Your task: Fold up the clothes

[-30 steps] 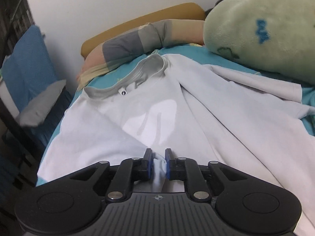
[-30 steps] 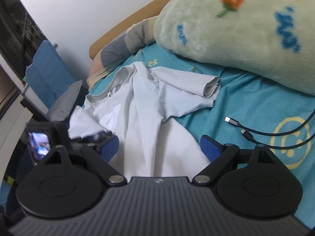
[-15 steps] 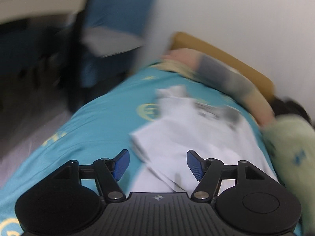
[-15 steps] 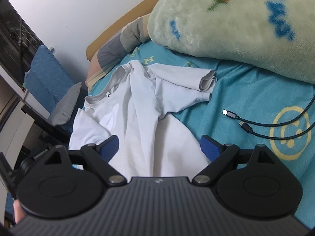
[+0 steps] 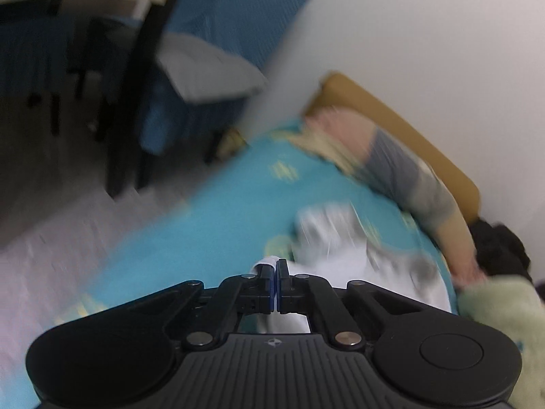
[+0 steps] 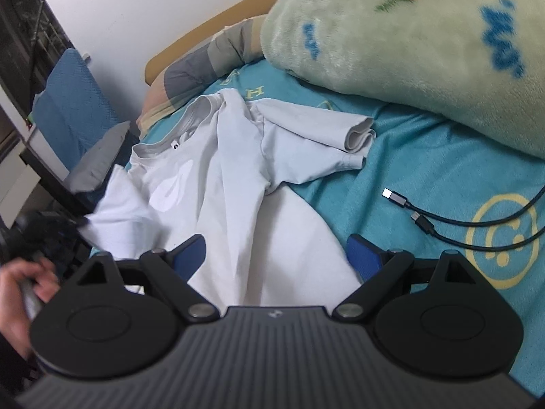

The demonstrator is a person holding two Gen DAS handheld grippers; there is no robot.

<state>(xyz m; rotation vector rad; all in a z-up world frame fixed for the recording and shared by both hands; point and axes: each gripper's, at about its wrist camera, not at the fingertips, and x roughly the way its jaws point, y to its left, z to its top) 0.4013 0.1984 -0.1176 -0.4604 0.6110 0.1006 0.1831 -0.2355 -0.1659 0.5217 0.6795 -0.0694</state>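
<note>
A white t-shirt (image 6: 238,187) lies crumpled on the teal bed sheet (image 6: 442,156), collar toward the headboard and one sleeve folded over to the right. My right gripper (image 6: 276,248) hovers open over the shirt's lower part, with nothing between its fingers. My left gripper (image 5: 275,266) is at the shirt's left edge; its jaws are closing tight and the pads press on a small fold of white cloth. The left wrist view is blurred, and the shirt (image 5: 340,255) spreads out beyond the fingers. In the right wrist view the left gripper (image 6: 51,231) is a dark blur beside a hand (image 6: 24,283).
A green plush blanket (image 6: 408,51) fills the bed's right side. Two black charging cables (image 6: 442,218) lie on the sheet right of the shirt. A striped pillow (image 6: 211,58) rests against the tan headboard (image 6: 190,41). A blue chair (image 6: 71,102) stands left of the bed.
My left gripper left the shirt's middle, opened, swung to the bed's left side with a roll, and shut on the shirt's edge. The right gripper stayed open in place.
</note>
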